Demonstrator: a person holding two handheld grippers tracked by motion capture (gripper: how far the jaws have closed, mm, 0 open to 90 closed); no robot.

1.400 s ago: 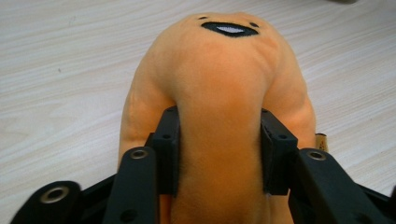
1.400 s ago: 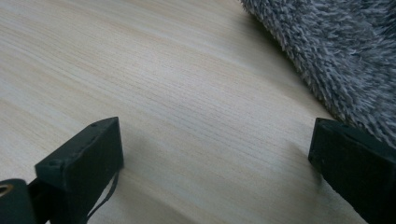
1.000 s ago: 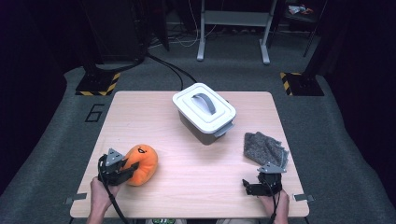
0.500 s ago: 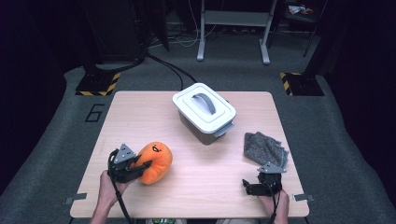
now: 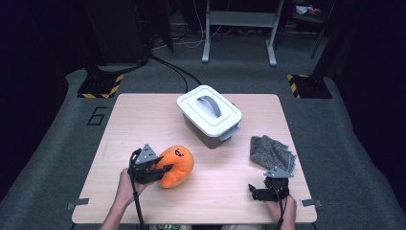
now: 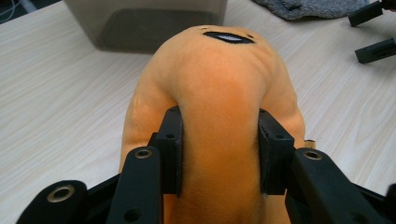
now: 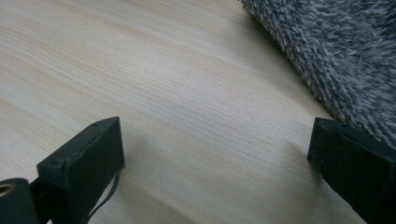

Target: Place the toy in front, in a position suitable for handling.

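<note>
Left side: L gripper point(image 5: 163, 171) was clamped on the orange plush point(image 5: 177, 163), jaws pressing into its flanks so the fabric bulged between them in the left gripper view point(image 6: 219, 154). Plush sat at the near-left part of the table point(image 5: 143, 120), face toward the box; whether it rested on the wood or was just lifted off could not be told. Hand point(image 5: 125, 184) was behind the tool, cable trailing to the near edge. Centre: white box point(image 5: 209, 115) stood toward the far middle of the table, well apart from the plush, lid point(image 5: 208, 108) seated with grey handle on top and apparently latched; no sign of it having been opened. Right side: grey cloth point(image 5: 271, 152) lay flat near the right edge, untouched. R gripper point(image 5: 261, 191) rested low at the near-right corner, jaws spread wide with bare wood between them, nothing held; cloth edge lay just beside one jaw in the right gripper view point(image 7: 336, 51). Assessment: pick-up of the plush judged done; transport barely begun. If the plush is bound for the box, remaining items are lid removal (prob. a job for the idle R gripper), carry across, placement and release. Est. progress: early stage, most work outstanding.
</note>
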